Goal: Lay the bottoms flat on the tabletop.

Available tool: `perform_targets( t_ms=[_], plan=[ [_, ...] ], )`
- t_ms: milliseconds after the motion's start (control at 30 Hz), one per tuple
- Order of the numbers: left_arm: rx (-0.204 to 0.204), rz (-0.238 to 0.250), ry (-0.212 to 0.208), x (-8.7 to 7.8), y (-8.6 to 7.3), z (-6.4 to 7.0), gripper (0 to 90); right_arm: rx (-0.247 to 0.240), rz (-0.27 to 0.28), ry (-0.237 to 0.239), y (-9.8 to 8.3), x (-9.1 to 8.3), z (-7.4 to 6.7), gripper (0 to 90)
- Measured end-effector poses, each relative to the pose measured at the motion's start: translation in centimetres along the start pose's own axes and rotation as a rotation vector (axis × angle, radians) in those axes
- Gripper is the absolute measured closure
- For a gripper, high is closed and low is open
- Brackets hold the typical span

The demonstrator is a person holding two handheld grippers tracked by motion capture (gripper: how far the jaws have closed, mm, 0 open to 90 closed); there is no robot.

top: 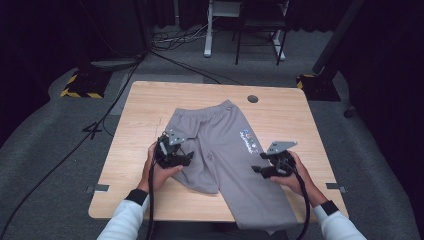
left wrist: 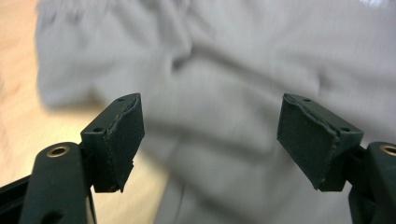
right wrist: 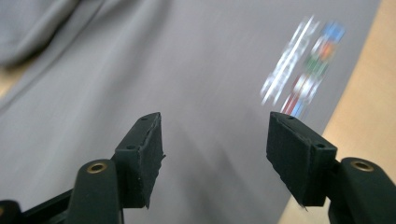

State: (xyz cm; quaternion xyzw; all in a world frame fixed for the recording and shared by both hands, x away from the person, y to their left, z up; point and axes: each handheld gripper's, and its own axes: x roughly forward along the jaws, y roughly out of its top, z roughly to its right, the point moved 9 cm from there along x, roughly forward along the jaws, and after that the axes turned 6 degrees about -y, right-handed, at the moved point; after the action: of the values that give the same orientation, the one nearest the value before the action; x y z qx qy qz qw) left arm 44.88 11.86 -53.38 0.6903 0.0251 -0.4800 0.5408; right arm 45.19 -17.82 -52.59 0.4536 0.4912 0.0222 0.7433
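Note:
Grey sweatpants (top: 225,145) lie flat on the wooden table (top: 145,105), waistband at the far side, one leg folded short at the left, the other reaching the near edge. A small coloured print (top: 248,140) marks the right hip and shows blurred as the print (right wrist: 303,70) in the right gripper view. My left gripper (top: 189,157) hovers open at the folded left leg; the grey cloth (left wrist: 210,93) lies beyond its spread jaws. My right gripper (top: 256,170) is open over the right leg's outer edge, grey fabric (right wrist: 140,70) ahead of it.
A dark round hole (top: 252,98) sits in the table near its far edge. Bare wood lies left of the pants and along the right side. Cables run across the grey floor (top: 60,140) at left. Chair and desk legs (top: 260,40) stand behind the table.

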Motion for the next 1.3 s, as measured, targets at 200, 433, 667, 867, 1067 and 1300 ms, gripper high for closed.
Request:
perform_targets(
  t_ms=[200, 433, 667, 867, 1067, 1300],
  plan=[
    [-0.069, -0.033, -0.011, -1.4, -3.6, -0.6, 24.0, 0.047, 0.001, -0.107, 4.2, 5.7, 4.4, 40.5],
    [-0.081, -0.057, -0.028, -1.4, -5.4, -1.1, 32.6, 0.081, -0.032, -0.144, 5.7, 9.3, 6.4, 43.5],
    [-0.077, -0.041, -0.027, -1.1, -5.1, -1.4, 35.0, 0.128, -0.074, -0.143, 4.5, 9.7, 7.4, 46.0],
    [-0.088, -0.036, -0.012, -0.6, -4.7, -1.7, 31.6, 0.180, -0.093, -0.230, 1.5, 7.0, 10.6, 49.8],
    [-0.082, -0.032, -0.022, 0.3, -3.9, -1.1, 30.9, 0.273, -0.104, -0.293, -3.2, 3.0, 14.0, 50.3],
    [-0.032, -0.052, -0.056, 0.9, -3.2, 0.4, 32.8, 0.344, -0.160, -0.321, -6.8, -0.5, 15.6, 48.2]
  ],
)
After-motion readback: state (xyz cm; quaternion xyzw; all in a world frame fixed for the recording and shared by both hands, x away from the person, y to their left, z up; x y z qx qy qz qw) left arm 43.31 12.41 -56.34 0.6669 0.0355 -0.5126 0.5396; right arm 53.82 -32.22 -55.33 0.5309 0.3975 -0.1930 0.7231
